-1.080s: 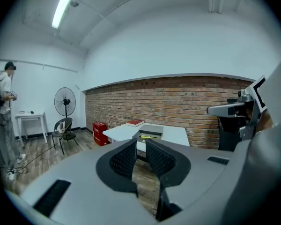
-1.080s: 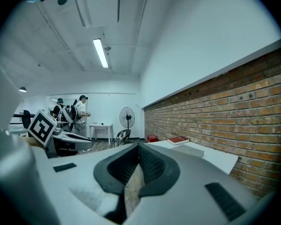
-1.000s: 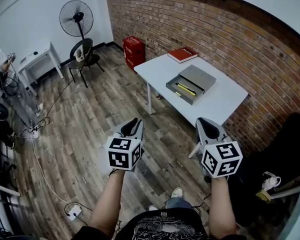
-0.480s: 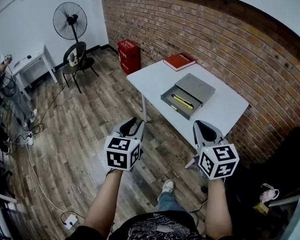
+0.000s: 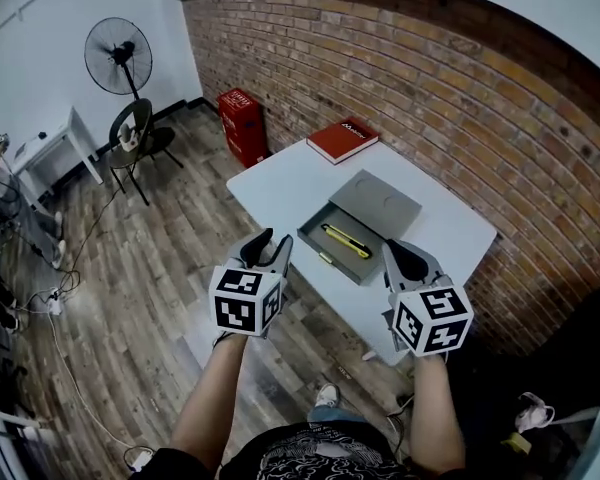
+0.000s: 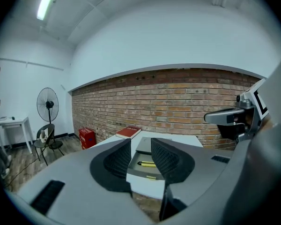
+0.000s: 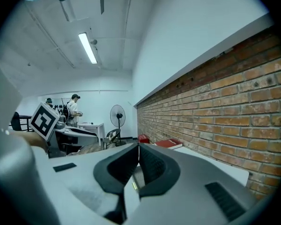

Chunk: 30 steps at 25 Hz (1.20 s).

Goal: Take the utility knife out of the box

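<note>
1. overhead, a white table (image 5: pixel 280 183) stands against a brick wall (image 5: pixel 430 98); a grey box (image 5: pixel 380 206) lies on it with its tray slid out toward the person.
2. task's thing: the yellow knife (image 5: pixel 346 241) lies flat in the open tray, aslant. no gripper touches it. in the left gripper view the knife (image 6: pixel 146 163) shows in the gap between the jaws, but it is far beyond them.
3. left gripper (image 5: pixel 270 248): held over the wooden floor, short of the table's near edge and pointing toward the box. its jaws have just been opening and now stand partly apart, with nothing held between them (image 6: pixel 140 144).
4. right gripper (image 5: pixel 405 253): held at the table's near edge, to the right of the tray and apart from it. in its own view the jaw tips meet, so it is closed, and it grips nothing (image 7: pixel 138 149).
5. red book (image 5: pixel 342 140): flat on the far end of the table, beyond the box and clear of it.
6. background: a fan (image 5: pixel 118 56) and a chair (image 5: pixel 135 133) stand by the white wall; a red crate (image 5: pixel 238 118) sits at the foot of the brick wall; a person (image 7: pixel 75 107) stands at the far end of the room.
</note>
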### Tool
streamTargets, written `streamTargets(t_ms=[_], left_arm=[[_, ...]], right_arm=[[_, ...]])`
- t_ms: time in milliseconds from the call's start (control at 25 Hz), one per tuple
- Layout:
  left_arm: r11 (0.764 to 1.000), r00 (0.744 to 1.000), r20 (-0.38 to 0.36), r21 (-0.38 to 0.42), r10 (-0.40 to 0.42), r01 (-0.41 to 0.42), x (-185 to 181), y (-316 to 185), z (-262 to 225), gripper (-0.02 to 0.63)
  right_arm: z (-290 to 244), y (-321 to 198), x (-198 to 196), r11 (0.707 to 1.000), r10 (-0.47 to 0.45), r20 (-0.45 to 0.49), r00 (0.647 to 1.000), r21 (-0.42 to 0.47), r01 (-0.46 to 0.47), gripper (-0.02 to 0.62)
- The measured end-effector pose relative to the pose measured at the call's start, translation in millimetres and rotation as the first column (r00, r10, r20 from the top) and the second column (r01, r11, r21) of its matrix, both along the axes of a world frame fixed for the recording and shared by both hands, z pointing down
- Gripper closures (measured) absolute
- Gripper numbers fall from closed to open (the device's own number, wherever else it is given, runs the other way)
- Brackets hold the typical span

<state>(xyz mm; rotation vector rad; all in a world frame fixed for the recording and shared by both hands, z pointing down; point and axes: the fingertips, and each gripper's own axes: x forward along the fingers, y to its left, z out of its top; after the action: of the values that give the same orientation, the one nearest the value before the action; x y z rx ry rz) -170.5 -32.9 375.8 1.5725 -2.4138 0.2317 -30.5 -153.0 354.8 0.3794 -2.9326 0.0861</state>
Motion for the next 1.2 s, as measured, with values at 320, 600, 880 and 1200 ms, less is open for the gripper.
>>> streamTargets(t_ms=[320,600,880,1200], left_arm=[[0.999,0.999,-0.012,-0.013,0.037,-0.037,-20,-74,5,0.463],[0.996,0.996,-0.014,-0.022,0.086,-0.086,-35,-114,11,0.462],[0.981,0.982,-0.012,-0.021,0.191,-0.191,-49,-158,13,0.463],[0.915,0.915,-0.03,-0.011,0.403,-0.403,-72,-224,17,0.462]], right_arm=[[4,-70,-19,0.999,0.036,-0.004,0.999,-0.018,-0.036,0.575],[14,-103,-24,0.995,0.092,-0.012,0.996,-0.033,-0.092,0.575],[18,-126,-31,0.983,0.182,-0.026,0.983,-0.032,-0.183,0.575],[23,-151,-42,0.922,0.384,-0.056,0.921,-0.036,-0.387,0.575]])
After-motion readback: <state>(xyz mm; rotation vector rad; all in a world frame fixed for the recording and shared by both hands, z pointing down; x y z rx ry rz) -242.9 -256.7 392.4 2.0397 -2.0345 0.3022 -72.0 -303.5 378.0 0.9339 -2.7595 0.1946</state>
